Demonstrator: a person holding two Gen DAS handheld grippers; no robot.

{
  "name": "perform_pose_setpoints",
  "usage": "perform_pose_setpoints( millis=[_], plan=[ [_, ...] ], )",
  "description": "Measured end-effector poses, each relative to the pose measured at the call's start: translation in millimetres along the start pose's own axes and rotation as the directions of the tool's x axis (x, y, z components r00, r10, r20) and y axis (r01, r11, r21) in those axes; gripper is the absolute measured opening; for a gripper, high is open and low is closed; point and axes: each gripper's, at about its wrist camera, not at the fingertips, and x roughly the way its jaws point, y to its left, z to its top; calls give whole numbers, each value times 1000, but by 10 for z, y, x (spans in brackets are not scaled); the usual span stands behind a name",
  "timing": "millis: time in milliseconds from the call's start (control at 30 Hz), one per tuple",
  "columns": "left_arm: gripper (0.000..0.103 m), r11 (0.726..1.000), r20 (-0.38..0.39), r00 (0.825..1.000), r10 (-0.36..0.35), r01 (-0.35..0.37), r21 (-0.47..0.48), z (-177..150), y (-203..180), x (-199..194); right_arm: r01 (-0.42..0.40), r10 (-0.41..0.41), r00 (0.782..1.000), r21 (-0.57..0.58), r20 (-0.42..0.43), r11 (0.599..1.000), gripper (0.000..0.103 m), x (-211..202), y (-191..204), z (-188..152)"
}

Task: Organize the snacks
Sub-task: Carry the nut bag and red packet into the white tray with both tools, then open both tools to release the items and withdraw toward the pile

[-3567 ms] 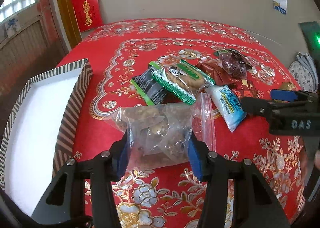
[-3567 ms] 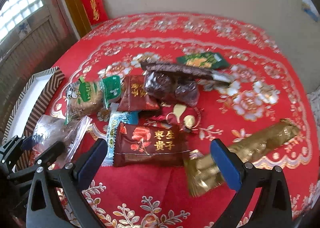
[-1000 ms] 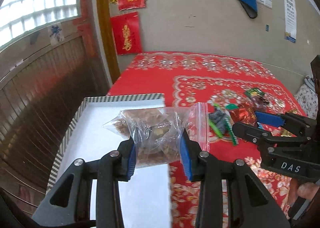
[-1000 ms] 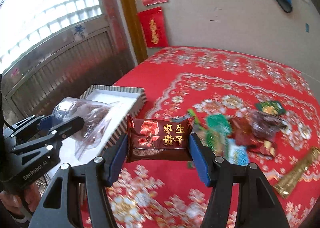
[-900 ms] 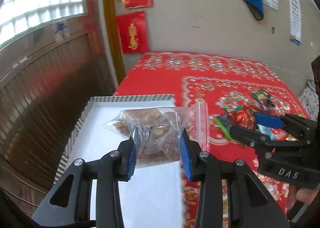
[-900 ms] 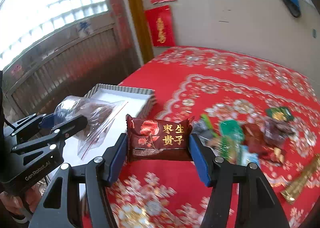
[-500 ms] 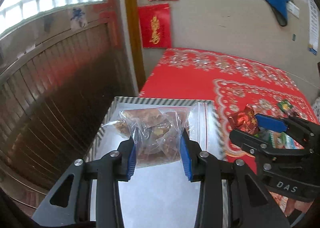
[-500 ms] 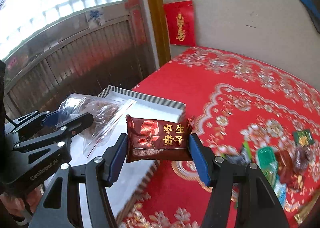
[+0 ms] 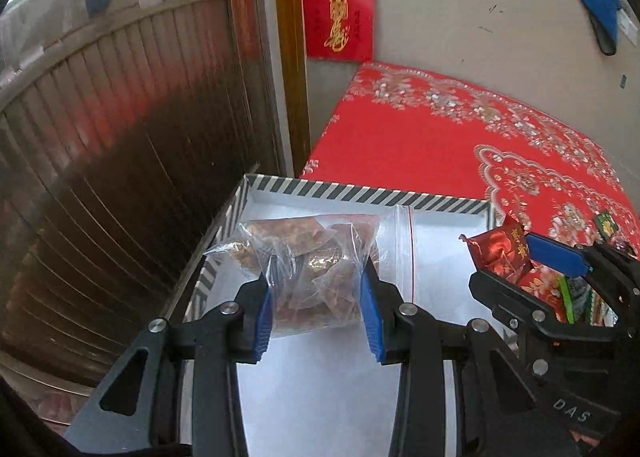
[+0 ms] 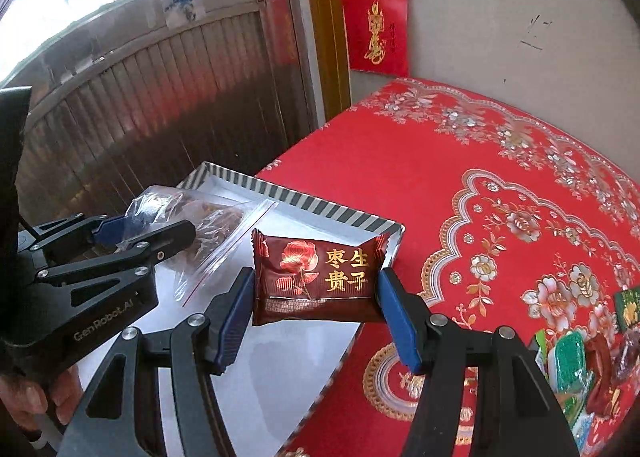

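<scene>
My left gripper [image 9: 318, 297] is shut on a clear zip bag of brown snacks [image 9: 312, 257], held over the white inside of a box [image 9: 320, 397] with a black-and-white striped rim. In the right wrist view the same bag [image 10: 192, 217] and left gripper [image 10: 140, 235] hang over the box's far left part. My right gripper [image 10: 316, 293] is shut on a dark red snack packet with a rose and gold characters [image 10: 316, 277], above the box's right rim [image 10: 340, 213]. That packet [image 9: 500, 253] also shows at the right of the left wrist view.
The box sits at the left edge of a table under a red flowered cloth [image 10: 500, 197]. Several loose snack packets [image 10: 580, 361] lie on the cloth at the right. A dark slatted wooden wall [image 9: 100, 157] stands left of the table, a grey wall [image 9: 480, 17] behind it.
Both grippers have carried their snacks leftward from over the cloth to over the striped box. The snack pile has slid to the right edge. Both grips are unchanged.
</scene>
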Motion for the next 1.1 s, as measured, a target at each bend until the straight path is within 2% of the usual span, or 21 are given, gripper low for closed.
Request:
perform_pose_setpoints(
  millis=[200,700,867,1067,1100],
  plan=[
    [40,999,-42,999,29,-30,-10,10,38,239,14,-15,999,-29,-28,999,62,148,28,50],
    [42,997,-27,996,82,-81,15,-8,45,261,17,-28,995,-114,-94,993,63,410,195,-8],
    [46,998,-40,997,68,-69,-4,-22,81,272,18,-31,995,-134,-96,991,65,370,242,-43],
    [65,996,-10,996,89,-89,-8,-54,81,167,4,-10,998,-109,-60,994,67,140,202,-73],
    [73,996,-4,996,89,-89,-8,-61,72,130,-1,-4,998,-101,-56,995,67,102,190,-83]
  ],
)
